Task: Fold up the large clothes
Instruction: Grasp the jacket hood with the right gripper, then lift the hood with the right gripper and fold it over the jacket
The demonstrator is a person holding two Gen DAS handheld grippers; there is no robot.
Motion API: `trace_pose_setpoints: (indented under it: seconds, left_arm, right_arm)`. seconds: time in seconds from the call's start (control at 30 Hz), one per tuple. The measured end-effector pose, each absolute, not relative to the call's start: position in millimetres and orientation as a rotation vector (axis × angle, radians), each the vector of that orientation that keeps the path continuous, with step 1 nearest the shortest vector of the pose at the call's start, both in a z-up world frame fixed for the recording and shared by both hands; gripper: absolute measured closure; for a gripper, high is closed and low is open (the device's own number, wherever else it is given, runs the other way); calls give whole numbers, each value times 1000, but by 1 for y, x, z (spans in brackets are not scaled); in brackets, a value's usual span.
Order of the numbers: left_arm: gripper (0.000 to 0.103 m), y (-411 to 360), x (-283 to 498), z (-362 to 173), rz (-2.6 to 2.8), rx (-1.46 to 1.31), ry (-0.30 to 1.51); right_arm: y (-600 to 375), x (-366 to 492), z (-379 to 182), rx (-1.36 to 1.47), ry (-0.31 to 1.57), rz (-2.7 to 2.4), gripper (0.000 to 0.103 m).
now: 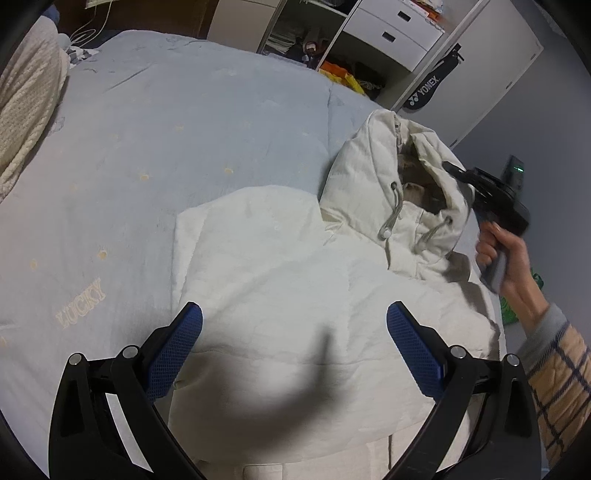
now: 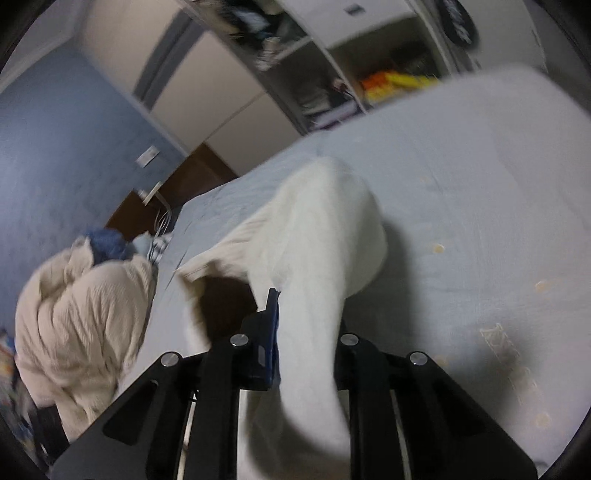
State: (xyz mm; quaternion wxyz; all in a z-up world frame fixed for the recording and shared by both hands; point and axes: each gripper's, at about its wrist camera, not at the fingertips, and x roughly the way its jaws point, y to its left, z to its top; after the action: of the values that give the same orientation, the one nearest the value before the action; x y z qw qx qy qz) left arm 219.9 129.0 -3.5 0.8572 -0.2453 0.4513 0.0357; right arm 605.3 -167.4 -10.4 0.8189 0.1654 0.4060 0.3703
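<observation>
A white hooded padded jacket (image 1: 295,280) lies on the light blue bed cover (image 1: 155,147); its hood (image 1: 402,177) with grey drawcords points to the far right. My left gripper (image 1: 294,325) is open, hovering above the jacket's body, touching nothing. My right gripper (image 1: 465,177) is at the hood's right edge, held by a hand (image 1: 506,258). In the right wrist view the right gripper (image 2: 295,317) is shut on a fold of the white jacket (image 2: 314,240), which is lifted off the bed; one blue pad (image 2: 272,317) shows, the other is hidden by cloth.
A cream knitted blanket (image 1: 26,110) is piled at the bed's left, and also shows in the right wrist view (image 2: 81,317). Open shelves and white drawers (image 1: 391,29) stand beyond the bed. A black racket bag (image 1: 432,88) leans on the wardrobe.
</observation>
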Motion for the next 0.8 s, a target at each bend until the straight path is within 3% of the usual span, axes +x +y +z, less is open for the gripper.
trace_pose_setpoints:
  seconds: [0.33, 0.8]
  left_arm:
    - [7, 127, 213, 23, 74, -518, 873]
    - [7, 114, 210, 50, 20, -506, 786]
  right_arm:
    - [-173, 453, 43, 69, 733, 905, 90]
    - [-208, 313, -11, -123, 749, 860, 90]
